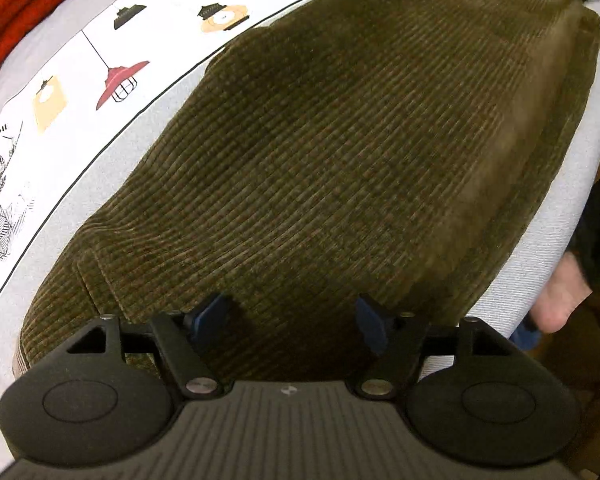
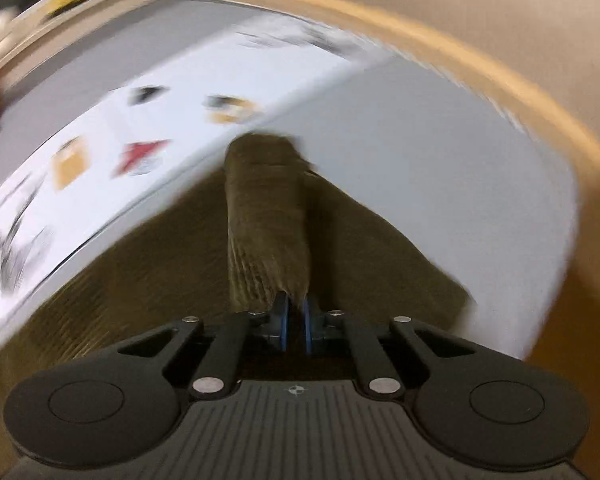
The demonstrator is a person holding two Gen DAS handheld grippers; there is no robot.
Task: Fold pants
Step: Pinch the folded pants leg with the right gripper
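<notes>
L gripper (image 1: 292,322): jaws wide apart, nothing between the blue pads (image 1: 210,316), pointing steeply down over the pants (image 1: 320,152). Pads sit just above the near end of the cloth; contact can't be told. Pants = olive-brown corduroy, spread flat across the grey table cover (image 1: 560,216), running from the near edge out toward the far right corner. Folded hem/seam edge visible at near left of the cloth.

R gripper (image 2: 295,322): jaws nearly together, pinching a raised fold of the pants (image 2: 266,216). The fold stands up right ahead of the pads, rest of the cloth lies flat below on both sides. View heavily blurred.

Past the pants, along the far edge of the cover: white printed panel (image 1: 72,92) w/ lamp drawings, red pendant lamp (image 1: 122,84), yellow ones, black line-art figure at far left. No readable text or brand anywhere. Red fabric (image 1: 28,4) at top left corner. Part of a person's bare hand (image 1: 560,296) beside the cover's right edge. Tan wooden rim (image 2: 500,76) beyond the cover in the right wrist view.
</notes>
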